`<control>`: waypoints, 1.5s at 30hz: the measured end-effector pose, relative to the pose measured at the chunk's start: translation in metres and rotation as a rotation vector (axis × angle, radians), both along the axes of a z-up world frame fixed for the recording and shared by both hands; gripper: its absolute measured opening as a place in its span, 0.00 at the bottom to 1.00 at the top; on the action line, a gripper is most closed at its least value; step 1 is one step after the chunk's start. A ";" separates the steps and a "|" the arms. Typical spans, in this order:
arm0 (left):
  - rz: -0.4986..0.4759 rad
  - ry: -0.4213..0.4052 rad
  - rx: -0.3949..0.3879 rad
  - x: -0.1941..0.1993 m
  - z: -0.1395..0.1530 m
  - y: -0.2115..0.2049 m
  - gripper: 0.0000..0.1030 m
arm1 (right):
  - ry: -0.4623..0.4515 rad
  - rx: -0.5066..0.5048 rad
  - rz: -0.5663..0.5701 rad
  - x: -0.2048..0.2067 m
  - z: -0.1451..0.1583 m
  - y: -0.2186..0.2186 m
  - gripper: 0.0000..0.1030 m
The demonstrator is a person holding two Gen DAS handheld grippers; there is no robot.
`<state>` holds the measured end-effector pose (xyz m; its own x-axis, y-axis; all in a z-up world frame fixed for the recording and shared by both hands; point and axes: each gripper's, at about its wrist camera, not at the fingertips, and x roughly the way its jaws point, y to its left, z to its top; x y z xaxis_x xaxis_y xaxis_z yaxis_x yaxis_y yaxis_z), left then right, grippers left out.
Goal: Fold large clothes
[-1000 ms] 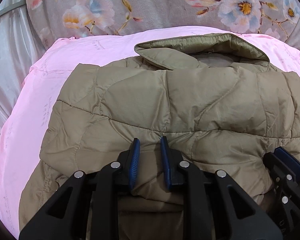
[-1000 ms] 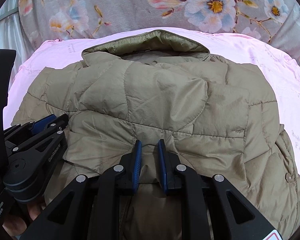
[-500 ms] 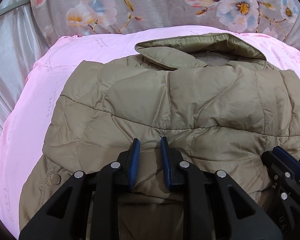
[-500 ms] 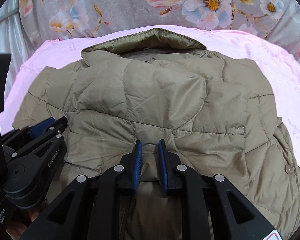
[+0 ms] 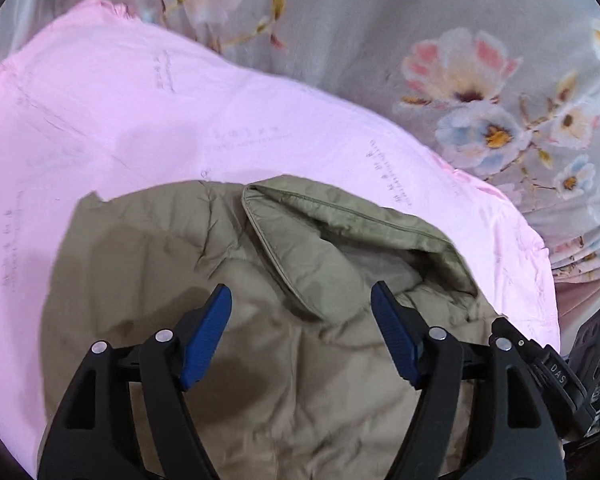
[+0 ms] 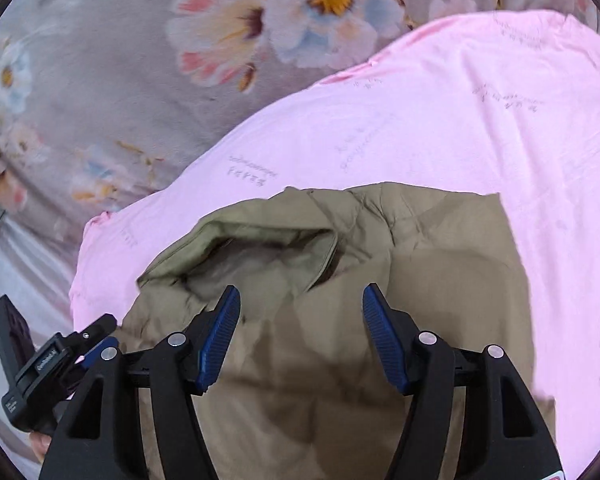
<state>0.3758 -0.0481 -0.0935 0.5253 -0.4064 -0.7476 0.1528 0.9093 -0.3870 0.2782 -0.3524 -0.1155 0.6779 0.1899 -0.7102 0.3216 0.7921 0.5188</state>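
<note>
Both jaws have just been popped wide: left hand-held gripper (image 5: 300, 336) and right hand-held gripper (image 6: 300, 336), nothing pinched. The quilted olive-khaki puffer jacket (image 5: 300, 380) is laid on pink bedding (image 5: 140, 120), collar pointed away.

Bare pink sheet (image 5: 148, 120) around the jacket (image 5: 284, 392)

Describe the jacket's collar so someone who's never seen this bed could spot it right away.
Start at the pink sheet spread over the floral bedding. On it lies an olive quilted jacket. The collar is the smooth stand-up flap at its far edge, gaping open over a paler lining, unlike the stitched, puffy panels around it.
</note>
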 end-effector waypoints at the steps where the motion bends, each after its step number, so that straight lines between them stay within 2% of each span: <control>1: -0.010 0.041 -0.013 0.012 -0.012 -0.003 0.68 | 0.008 0.008 0.004 0.008 -0.006 -0.001 0.61; 4: -0.022 0.111 -0.025 0.029 -0.035 -0.012 0.64 | 0.042 -0.014 0.046 0.029 -0.020 0.005 0.62; 5: -0.026 0.099 -0.012 0.030 -0.036 -0.015 0.62 | 0.048 -0.031 0.085 0.036 -0.023 0.015 0.61; 6: -0.043 0.078 -0.009 0.028 -0.035 -0.019 0.54 | 0.046 -0.036 0.126 0.040 -0.024 0.023 0.58; 7: -0.060 0.065 -0.016 0.025 -0.032 -0.022 0.41 | 0.042 -0.037 0.155 0.042 -0.025 0.030 0.52; 8: -0.070 0.056 -0.019 0.024 -0.030 -0.025 0.35 | 0.033 -0.051 0.175 0.045 -0.023 0.040 0.37; 9: -0.064 0.034 -0.007 0.023 -0.025 -0.028 0.24 | 0.018 -0.065 0.176 0.045 -0.019 0.044 0.27; 10: -0.063 0.012 -0.008 0.022 -0.020 -0.028 0.15 | -0.009 -0.065 0.168 0.044 -0.014 0.045 0.04; 13: -0.054 -0.051 -0.014 0.016 -0.006 -0.024 0.08 | -0.130 0.041 0.134 0.034 0.004 0.035 0.04; 15: -0.056 -0.072 0.034 0.012 -0.008 -0.025 0.07 | -0.132 -0.004 0.128 0.027 0.004 0.035 0.04; 17: -0.062 -0.064 0.114 0.012 -0.023 -0.030 0.06 | -0.069 -0.069 0.136 0.025 -0.011 0.037 0.04; 20: -0.056 -0.035 0.153 0.014 -0.047 -0.031 0.05 | 0.027 -0.115 0.134 0.027 -0.041 0.036 0.03; 23: -0.056 -0.064 0.186 0.011 -0.053 -0.033 0.05 | 0.029 -0.087 0.130 0.025 -0.054 0.032 0.01; 27: -0.054 -0.086 0.233 0.009 -0.055 -0.037 0.05 | 0.038 -0.100 0.132 0.029 -0.058 0.032 0.00; 30: -0.051 -0.092 0.246 0.007 -0.054 -0.036 0.08 | 0.039 -0.070 0.132 0.028 -0.057 0.030 0.00; 32: -0.050 -0.108 0.250 0.000 -0.044 -0.029 0.15 | 0.036 -0.089 0.125 0.019 -0.044 0.027 0.12; 33: -0.048 -0.121 0.244 -0.005 -0.036 -0.023 0.27 | 0.021 -0.121 0.112 0.012 -0.033 0.027 0.15; 34: -0.039 -0.146 0.228 -0.009 -0.024 -0.013 0.43 | -0.010 -0.156 0.099 0.006 -0.019 0.027 0.18; 35: -0.027 -0.179 0.202 -0.011 -0.011 -0.004 0.48 | -0.063 -0.174 0.086 0.001 -0.002 0.024 0.18; 37: 0.006 -0.236 0.153 -0.003 0.021 0.009 0.48 | -0.122 -0.143 0.066 0.002 0.021 0.016 0.18; 39: 0.024 -0.239 0.117 0.017 0.043 0.010 0.48 | -0.156 -0.073 0.058 0.024 0.042 0.010 0.17; 41: 0.041 -0.215 0.081 0.048 0.057 0.006 0.48 | -0.167 -0.047 0.068 0.053 0.055 0.011 0.17; 43: 0.053 -0.141 0.068 0.081 0.055 0.000 0.48 | -0.157 -0.053 0.079 0.077 0.060 0.017 0.17; 45: 0.029 -0.031 0.022 0.100 0.039 -0.005 0.48 | -0.128 -0.054 0.115 0.096 0.059 0.025 0.17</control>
<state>0.4756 -0.0536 -0.0548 0.5597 -0.3741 -0.7394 0.1379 0.9219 -0.3621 0.3745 -0.3270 -0.0567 0.7393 0.2353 -0.6309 0.1613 0.8477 0.5053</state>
